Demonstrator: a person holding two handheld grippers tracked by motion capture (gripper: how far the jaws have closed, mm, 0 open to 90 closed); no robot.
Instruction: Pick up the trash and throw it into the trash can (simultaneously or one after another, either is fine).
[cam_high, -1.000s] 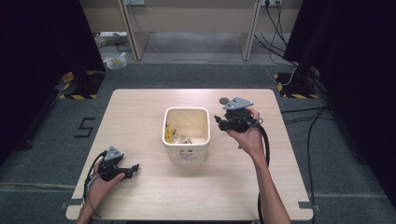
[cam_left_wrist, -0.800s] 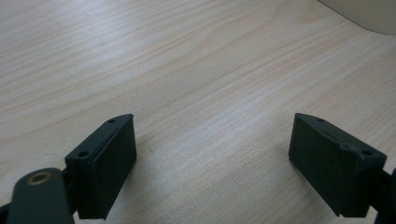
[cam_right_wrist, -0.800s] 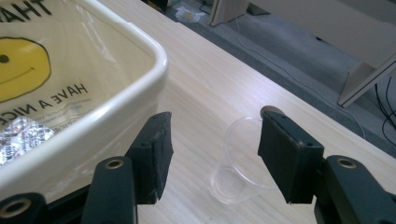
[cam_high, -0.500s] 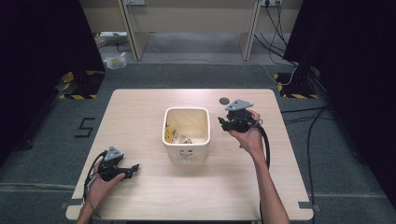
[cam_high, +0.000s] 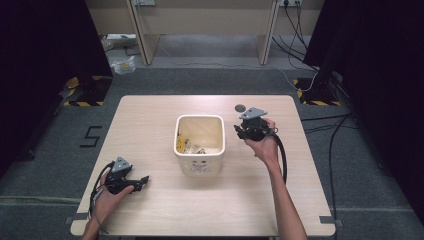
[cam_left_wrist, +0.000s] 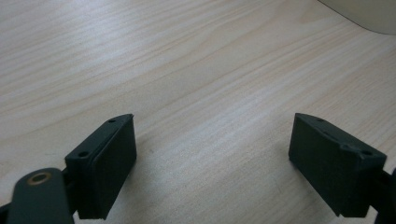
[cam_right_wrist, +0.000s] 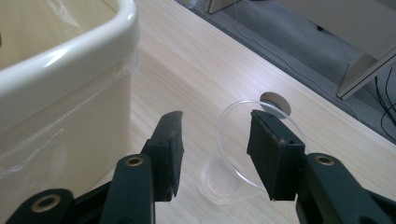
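Now one clear cup (cam_right_wrist: 254, 154) sits between the right gripper's (cam_right_wrist: 215, 140) closing jaws, one bin (cam_right_wrist: 60, 93) beside.

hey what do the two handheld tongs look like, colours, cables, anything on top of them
Both tongs are black. The left tongs and the right tongs each carry a grey three-cornered plate on top and trail a black cable along the person's bare forearm; no sleeves show. Up close, the jaws are blocky black pads with small screw holes, hinged on arms with brass-coloured rivets.
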